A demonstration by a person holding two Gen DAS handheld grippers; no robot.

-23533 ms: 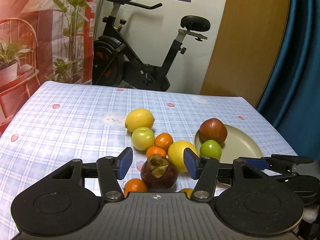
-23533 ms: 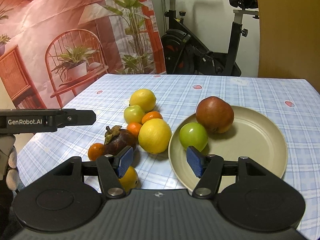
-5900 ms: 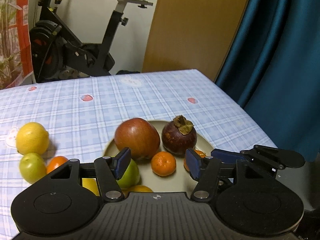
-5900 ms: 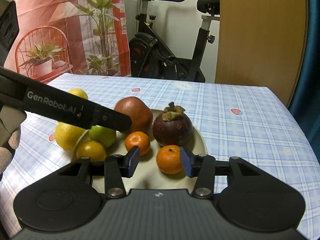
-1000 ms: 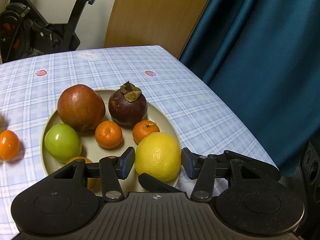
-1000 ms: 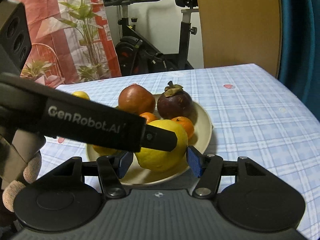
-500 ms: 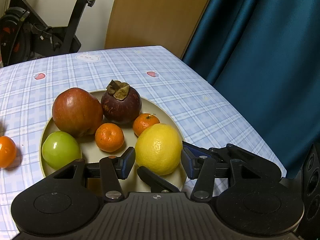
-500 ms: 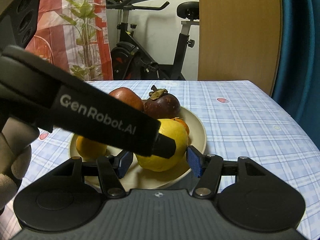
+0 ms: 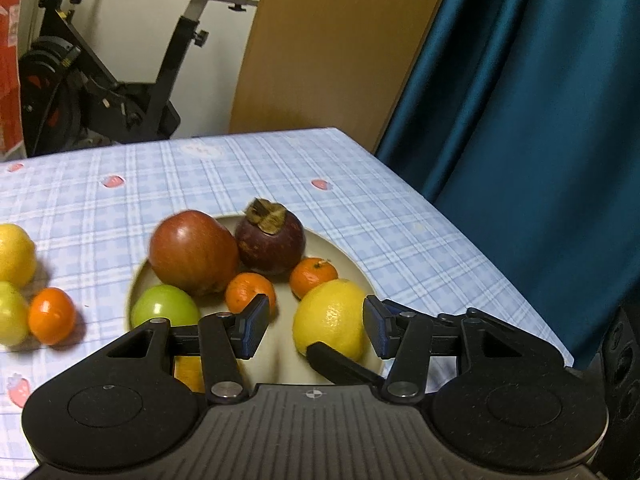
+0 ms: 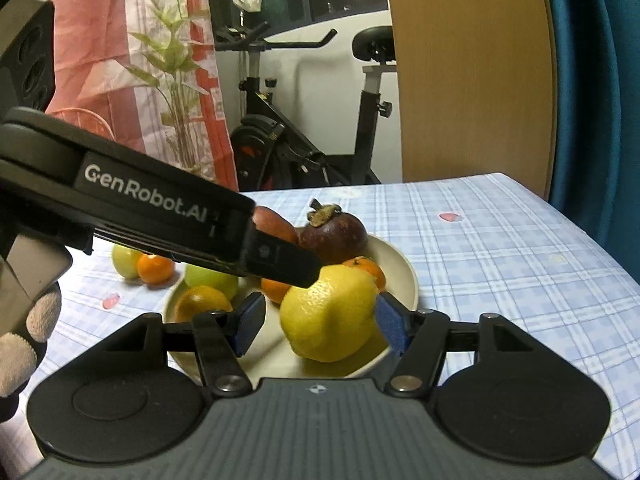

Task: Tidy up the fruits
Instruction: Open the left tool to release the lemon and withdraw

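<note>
Yellow lemon [image 10: 330,312] sits on the plate [image 10: 404,276] between the right tongs [image 10: 320,320], whose jaws are opening to release it; left tongs [image 9: 316,326] hang apart, empty.

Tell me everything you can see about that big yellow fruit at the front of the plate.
The big yellow fruit looks like a lemon or similar citrus: rounded, slightly lumpy, with glossy dimpled peel and no stem showing. It sits on the near edge of the beige plate, in front of a small orange. The right tool has its blue pads either side of it and is opening; the right pad still seems to touch the peel, the left stands clear.
</note>
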